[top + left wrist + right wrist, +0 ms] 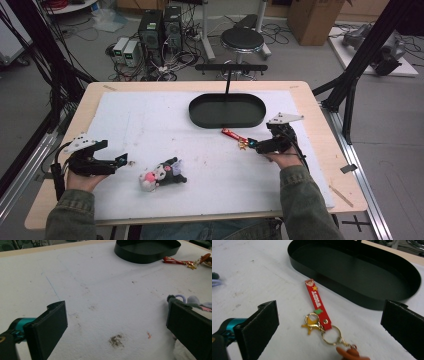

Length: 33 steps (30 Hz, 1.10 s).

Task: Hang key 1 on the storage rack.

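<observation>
Grippers first: our left gripper (121, 160) sits at the lower left of the high view with its jaws spread wide, the plush toy (163, 175) just beside its right jaw. Our right gripper (251, 143), right of centre, also gapes, holding nothing; the red keychain (318, 306) lies between its jaws on the white mat (150, 120). Beyond, upper centre, stands the black oval tray (200, 118).

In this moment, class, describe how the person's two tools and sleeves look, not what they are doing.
Both sleeves are olive green fabric. The left tool and the right tool have black bodies, each topped by a pale grey three-cornered plate, with a black cable trailing from each. Each gripper view shows two flat, black, rectangular jaws and a teal metal part at the base of the left-hand jaw.
</observation>
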Motion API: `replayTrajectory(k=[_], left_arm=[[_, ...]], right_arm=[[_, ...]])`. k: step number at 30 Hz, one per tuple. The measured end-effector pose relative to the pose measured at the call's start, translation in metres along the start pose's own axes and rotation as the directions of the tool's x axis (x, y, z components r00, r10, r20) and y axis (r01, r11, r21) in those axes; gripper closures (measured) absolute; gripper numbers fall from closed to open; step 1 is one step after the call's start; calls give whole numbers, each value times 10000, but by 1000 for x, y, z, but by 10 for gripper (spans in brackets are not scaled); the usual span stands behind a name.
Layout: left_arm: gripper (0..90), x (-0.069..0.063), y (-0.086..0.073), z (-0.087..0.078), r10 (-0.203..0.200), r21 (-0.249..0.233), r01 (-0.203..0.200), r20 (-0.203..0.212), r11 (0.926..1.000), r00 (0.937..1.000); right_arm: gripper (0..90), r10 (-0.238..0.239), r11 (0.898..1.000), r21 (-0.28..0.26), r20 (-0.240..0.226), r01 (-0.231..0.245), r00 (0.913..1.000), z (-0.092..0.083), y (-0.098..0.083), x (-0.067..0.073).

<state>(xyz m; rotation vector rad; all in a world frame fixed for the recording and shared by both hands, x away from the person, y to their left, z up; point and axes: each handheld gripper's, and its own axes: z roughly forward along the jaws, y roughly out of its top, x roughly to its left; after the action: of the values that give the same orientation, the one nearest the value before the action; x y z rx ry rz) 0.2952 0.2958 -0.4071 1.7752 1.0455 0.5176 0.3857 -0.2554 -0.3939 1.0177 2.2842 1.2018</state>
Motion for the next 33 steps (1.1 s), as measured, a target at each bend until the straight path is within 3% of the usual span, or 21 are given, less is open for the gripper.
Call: replayTrajectory(k=[14,19,24,28,31,32,33], left_arm=[[39,1,-1,1,-48,160,46,88,9999,9999],[39,2,-2,4,-59,347,54,145,9994,9999],[38,1,-3,4,-27,380,20,178,9993,9998],[39,2,-3,4,-17,449,10,153,9990,9999],[39,2,-4,5,15,517,-26,204,9987,9998],[39,2,-4,5,36,539,-46,199,9985,9998],[39,2,-4,5,36,539,-46,199,9985,9998]], right_arm=[[5,-869,9940,604,-732,913,9935,32,45,21],[5,-1073,9898,833,-947,1153,9897,43,51,25],[5,-1368,9750,1566,-1366,1578,9811,64,55,32],[5,-1343,9674,1926,-1594,1642,9780,74,57,36],[5,-1289,9553,2417,-1786,1705,9754,84,57,36],[5,-1188,9447,2808,-1883,1694,9749,90,56,35],[5,-1188,9447,2808,-1883,1694,9749,90,56,35]])
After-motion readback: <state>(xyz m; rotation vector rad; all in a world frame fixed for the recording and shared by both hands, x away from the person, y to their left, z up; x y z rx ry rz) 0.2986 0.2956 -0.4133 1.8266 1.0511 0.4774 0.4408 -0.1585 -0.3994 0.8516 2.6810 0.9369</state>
